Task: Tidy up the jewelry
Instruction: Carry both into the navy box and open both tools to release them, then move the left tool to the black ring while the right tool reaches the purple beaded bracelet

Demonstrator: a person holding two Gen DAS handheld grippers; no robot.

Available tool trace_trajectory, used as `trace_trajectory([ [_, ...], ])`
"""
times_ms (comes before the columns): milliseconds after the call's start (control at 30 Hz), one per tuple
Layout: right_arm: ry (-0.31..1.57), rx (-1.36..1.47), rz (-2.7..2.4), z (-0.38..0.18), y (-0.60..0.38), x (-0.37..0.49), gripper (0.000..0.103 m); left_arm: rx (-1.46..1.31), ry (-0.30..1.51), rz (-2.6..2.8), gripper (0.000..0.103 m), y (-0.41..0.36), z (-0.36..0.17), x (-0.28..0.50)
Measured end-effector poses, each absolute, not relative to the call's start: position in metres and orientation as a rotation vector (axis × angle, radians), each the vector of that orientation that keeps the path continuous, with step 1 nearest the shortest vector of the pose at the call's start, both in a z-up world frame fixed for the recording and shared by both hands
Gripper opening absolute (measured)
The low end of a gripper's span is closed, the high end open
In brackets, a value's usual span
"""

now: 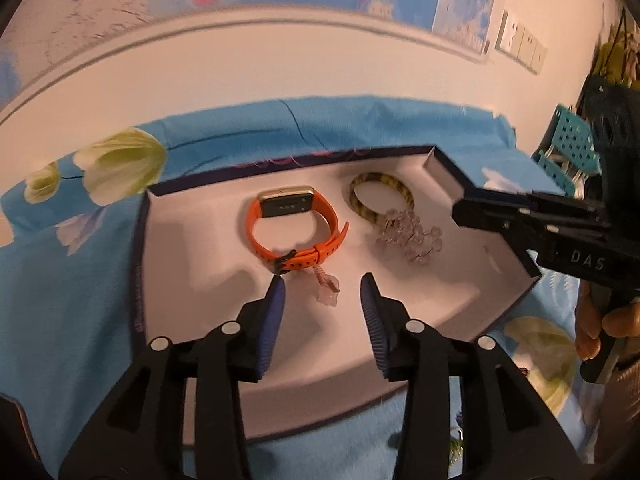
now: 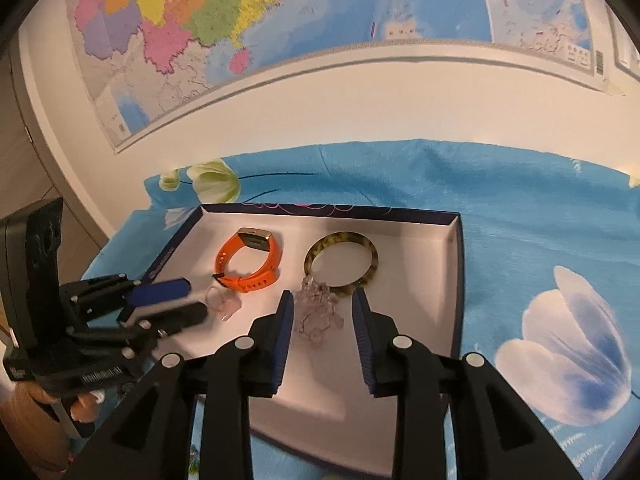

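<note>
A white-lined box [image 1: 192,240] [image 2: 436,240] with a dark blue rim lies on the cloth. In it are an orange watch [image 1: 296,220] [image 2: 250,260], a yellow-and-black bangle [image 1: 380,196] [image 2: 342,258], a clear bead bracelet [image 1: 408,236] [image 2: 318,314] and a small pink charm [image 1: 327,288] [image 2: 224,304]. My left gripper [image 1: 323,280] [image 2: 196,298] is open, its fingertips either side of the pink charm without pressing it. My right gripper [image 2: 323,294] [image 1: 460,212] is open over the bead bracelet, which lies between its blue pads, close to the left one.
A blue cloth with white flowers [image 2: 520,220] [image 1: 80,280] covers the surface. A wall with a map [image 2: 280,20] stands close behind the box. A teal perforated basket [image 1: 572,140] sits at the far right. A hand [image 1: 616,320] holds the right gripper.
</note>
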State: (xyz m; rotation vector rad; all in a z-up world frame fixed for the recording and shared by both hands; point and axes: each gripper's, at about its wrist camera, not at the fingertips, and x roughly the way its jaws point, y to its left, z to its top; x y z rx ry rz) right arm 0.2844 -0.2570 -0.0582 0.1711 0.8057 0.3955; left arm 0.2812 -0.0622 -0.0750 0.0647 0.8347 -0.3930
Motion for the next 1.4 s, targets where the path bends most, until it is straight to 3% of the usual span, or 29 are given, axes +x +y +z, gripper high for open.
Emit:
trace_trajectory([
  [400, 0.771, 0.119, 0.502, -0.046, -0.257, 0.211, 0.032, -0.006, 0.712, -0.410, 0.043, -0.025, -0.044, 0.216],
  [967, 0.878, 0.124, 0.487, -0.087, -0.250, 0.167, 0.040, 0.028, 0.776, -0.377, 0.047, 0.007, -0.084, 0.148],
  [1400, 0.894, 0.125, 0.467, -0.093, -0.250, 0.163, 0.043, 0.038, 0.827, -0.367, 0.048, 0.010, -0.101, 0.150],
])
